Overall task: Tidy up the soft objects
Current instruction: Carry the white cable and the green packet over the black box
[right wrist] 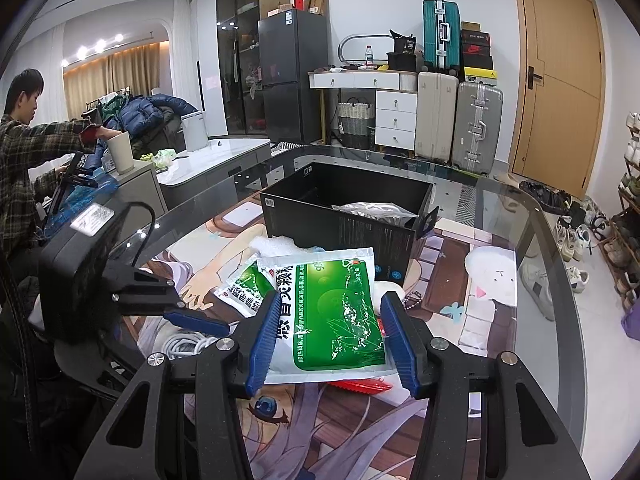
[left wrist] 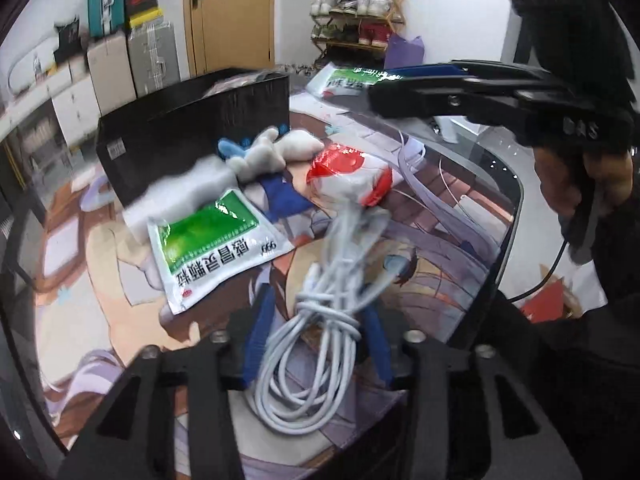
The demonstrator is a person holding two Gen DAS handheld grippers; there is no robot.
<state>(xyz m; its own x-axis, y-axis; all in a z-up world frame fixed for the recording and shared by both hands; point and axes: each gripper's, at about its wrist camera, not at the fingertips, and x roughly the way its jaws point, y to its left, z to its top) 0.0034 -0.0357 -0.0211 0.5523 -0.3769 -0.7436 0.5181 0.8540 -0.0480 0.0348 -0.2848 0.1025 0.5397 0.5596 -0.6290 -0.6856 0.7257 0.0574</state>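
A coiled white cable (left wrist: 312, 344) lies on the printed mat between the blue pads of my left gripper (left wrist: 316, 340). The pads stand a little apart from it, so the gripper is open. My right gripper (right wrist: 332, 340) is shut on a green and white medicine packet (right wrist: 336, 320) and holds it above the table. The left wrist view shows that gripper (left wrist: 384, 84) and packet (left wrist: 340, 80) at the upper right. A second green packet (left wrist: 212, 248), a red and white pouch (left wrist: 348, 176) and a white and blue plush toy (left wrist: 272, 152) lie before the open black box (right wrist: 344, 224).
A silvery bag (right wrist: 376, 210) lies inside the box. The glass table's curved edge (left wrist: 512, 216) runs along the right. A person (right wrist: 20, 140) sits at another counter far left. Suitcases (right wrist: 476, 128) and drawers stand by the wall.
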